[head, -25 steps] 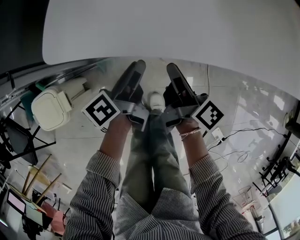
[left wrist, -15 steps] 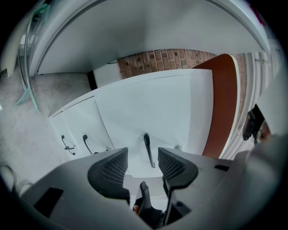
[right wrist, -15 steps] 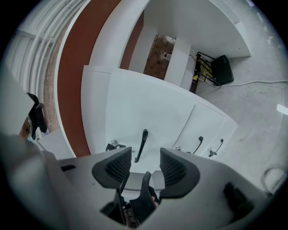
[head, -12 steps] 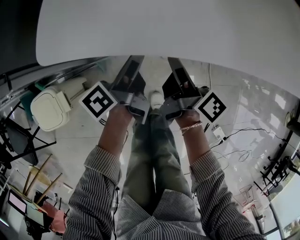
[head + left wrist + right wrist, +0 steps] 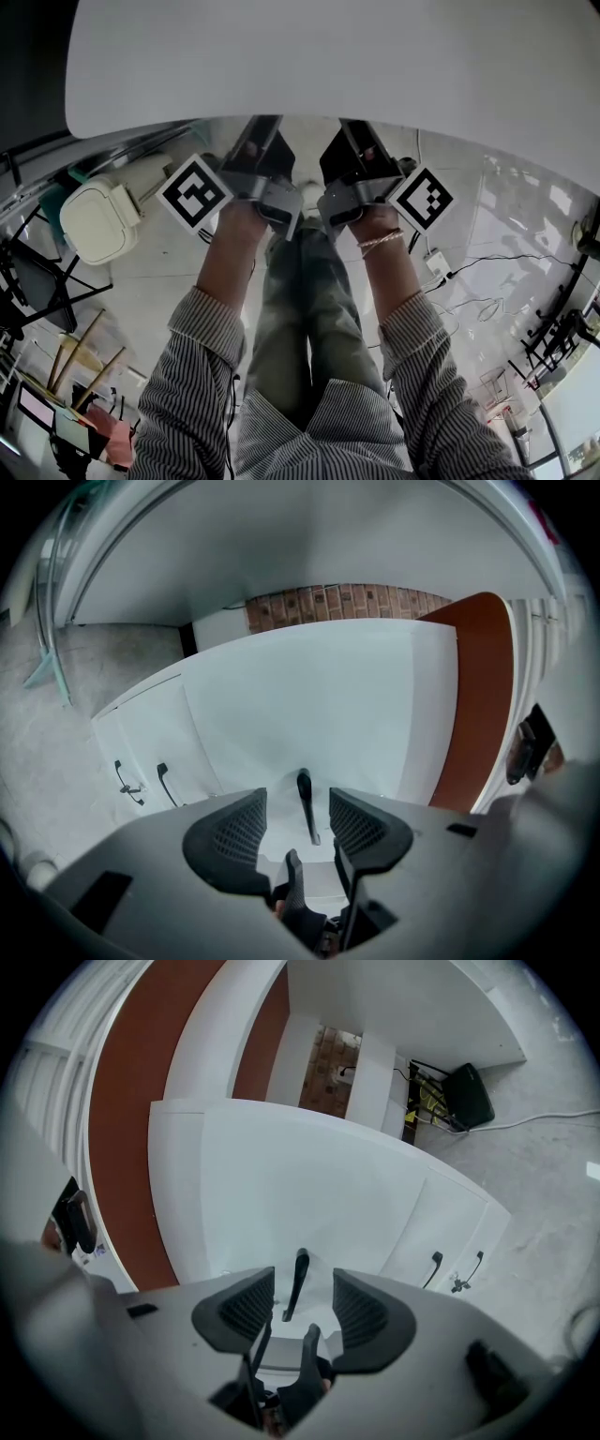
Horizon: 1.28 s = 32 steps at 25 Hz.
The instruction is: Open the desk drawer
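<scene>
Jaws of left gripper (image 5: 296,801) at full spread, only just opened out, nothing clamped; slim black drawer handle (image 5: 306,808) framed in the gap, clear of both ribbed pads (image 5: 234,832). Same on right gripper (image 5: 303,1283): jaws just opened wide, grip empty, handle in the gap, untouched. Behind the handle, plain white drawer front (image 5: 319,705), straight ahead of both grippers and beneath the white desk top (image 5: 328,56). Off to one side, two more black cupboard handles (image 5: 165,785) on a neighbouring white door (image 5: 141,733). Brown panel (image 5: 483,696) on the other side of the drawer front. From the head view, both grippers side by side, tips hidden under that desk top, marker cubes (image 5: 195,194) outward, striped sleeves (image 5: 187,375) below.
</scene>
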Available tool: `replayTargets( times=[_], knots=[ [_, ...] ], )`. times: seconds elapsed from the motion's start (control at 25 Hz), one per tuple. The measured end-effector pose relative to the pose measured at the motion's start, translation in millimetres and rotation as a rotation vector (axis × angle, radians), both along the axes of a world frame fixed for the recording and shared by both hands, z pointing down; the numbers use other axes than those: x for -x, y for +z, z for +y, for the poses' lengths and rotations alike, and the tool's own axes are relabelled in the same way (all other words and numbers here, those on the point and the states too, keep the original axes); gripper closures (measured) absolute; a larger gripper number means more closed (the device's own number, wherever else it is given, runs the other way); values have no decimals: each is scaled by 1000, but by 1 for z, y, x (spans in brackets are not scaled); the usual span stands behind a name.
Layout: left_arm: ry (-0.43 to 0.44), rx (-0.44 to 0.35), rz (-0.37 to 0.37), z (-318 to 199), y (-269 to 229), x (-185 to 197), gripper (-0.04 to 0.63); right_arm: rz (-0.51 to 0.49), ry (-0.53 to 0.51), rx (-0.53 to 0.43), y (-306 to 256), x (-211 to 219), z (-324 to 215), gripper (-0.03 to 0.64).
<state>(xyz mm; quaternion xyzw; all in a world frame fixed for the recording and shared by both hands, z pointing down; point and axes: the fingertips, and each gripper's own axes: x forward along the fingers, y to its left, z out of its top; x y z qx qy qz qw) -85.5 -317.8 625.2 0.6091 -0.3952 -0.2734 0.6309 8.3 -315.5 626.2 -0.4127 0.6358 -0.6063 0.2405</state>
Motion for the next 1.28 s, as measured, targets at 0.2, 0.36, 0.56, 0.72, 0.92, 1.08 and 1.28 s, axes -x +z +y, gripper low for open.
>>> replayTargets(
  times=[0.2, 0.36, 0.56, 0.72, 0.92, 1.08, 1.28],
  knots=[
    [-3, -3, 8, -1, -2, -5, 397, -25, 22, -4, -3, -1, -2, 425],
    [-26, -14, 20, -4, -4, -6, 405, -43, 36, -17, -5, -1, -4, 474],
    [-47, -46, 15, -5, -9, -4, 451, -54, 61, -30, -8, -4, -5, 544],
    [-55, -80, 24, -5, -10, -6, 525, -93, 78, -33, -6, -3, -7, 566],
    [-80, -100, 68, -6, -8, -4, 548, -130, 83, -42, -5, -2, -8, 574],
    [-93, -105, 86, -4, -10, -5, 554, -99, 61, -51, -8, -2, -7, 575],
    [-83, -93, 83, -6, -8, -5, 555, -108, 75, -37, -4, -3, -7, 578]
  ],
)
